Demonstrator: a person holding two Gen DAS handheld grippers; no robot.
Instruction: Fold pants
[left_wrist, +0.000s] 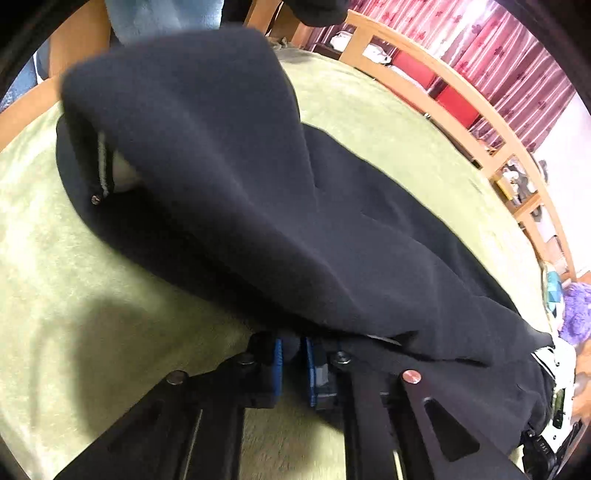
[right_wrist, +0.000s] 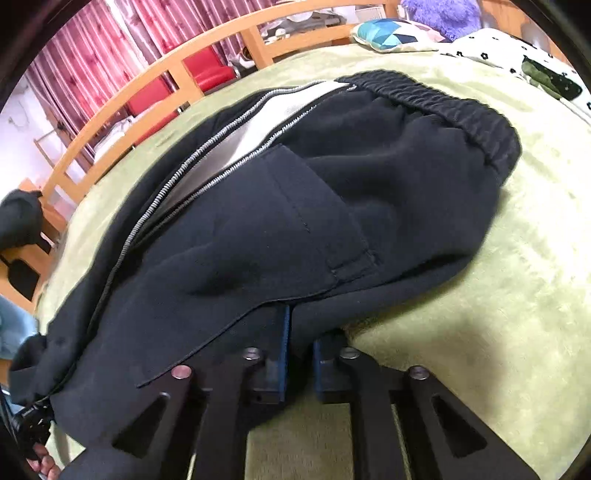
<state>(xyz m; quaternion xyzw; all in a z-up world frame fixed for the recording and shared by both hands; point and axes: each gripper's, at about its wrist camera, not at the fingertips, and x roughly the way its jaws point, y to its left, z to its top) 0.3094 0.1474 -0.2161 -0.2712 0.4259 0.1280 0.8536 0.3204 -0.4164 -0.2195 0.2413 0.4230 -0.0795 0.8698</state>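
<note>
The black pants (left_wrist: 240, 206) lie on a pale green bed cover (left_wrist: 74, 280), with a grey-white side stripe showing. My left gripper (left_wrist: 293, 354) is shut on the pants' near edge, lifting a fold of cloth that bulges toward the far side. In the right wrist view the pants (right_wrist: 295, 221) show a ribbed elastic waistband (right_wrist: 443, 99), a pocket seam and a zip-like striped trim. My right gripper (right_wrist: 300, 347) is shut on the pants' near edge below the pocket. Both sets of blue pads are mostly hidden by cloth.
A wooden bed rail (right_wrist: 147, 81) runs along the far side, with red boxes and pink curtains behind. A patterned pillow (right_wrist: 391, 33), a purple plush (right_wrist: 443, 14) and a white dotted cloth (right_wrist: 517, 59) lie at the head end.
</note>
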